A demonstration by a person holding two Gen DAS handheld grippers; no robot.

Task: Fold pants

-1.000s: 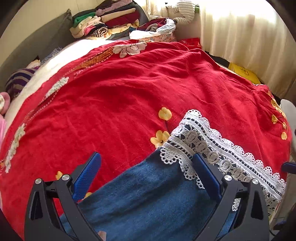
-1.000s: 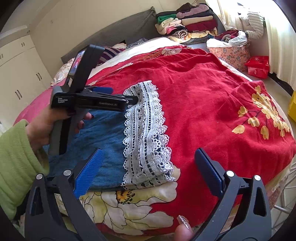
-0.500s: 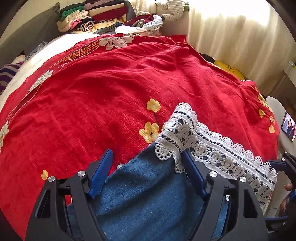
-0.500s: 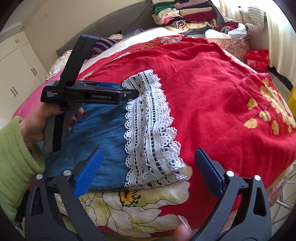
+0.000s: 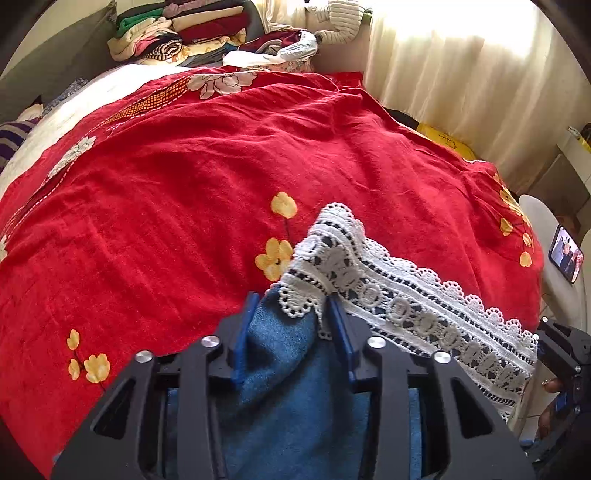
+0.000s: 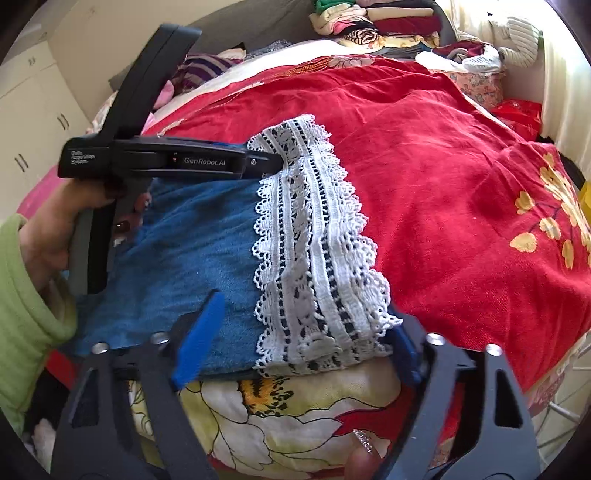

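The pants are blue denim with a wide white lace hem, lying folded on the red bedspread. My left gripper is shut on the far corner of the pants, where denim meets lace; it also shows in the right wrist view, held by a hand in a green sleeve. My right gripper is open, its blue pads astride the near end of the lace hem, low over the bed edge.
Stacks of folded clothes and loose garments lie at the head of the bed. A curtain hangs on the right. A phone stands on a white chair. White cupboards are on the left.
My left gripper has closed on the far corner of the pants. My right gripper has moved forward and down until its pads straddle the near lace end.
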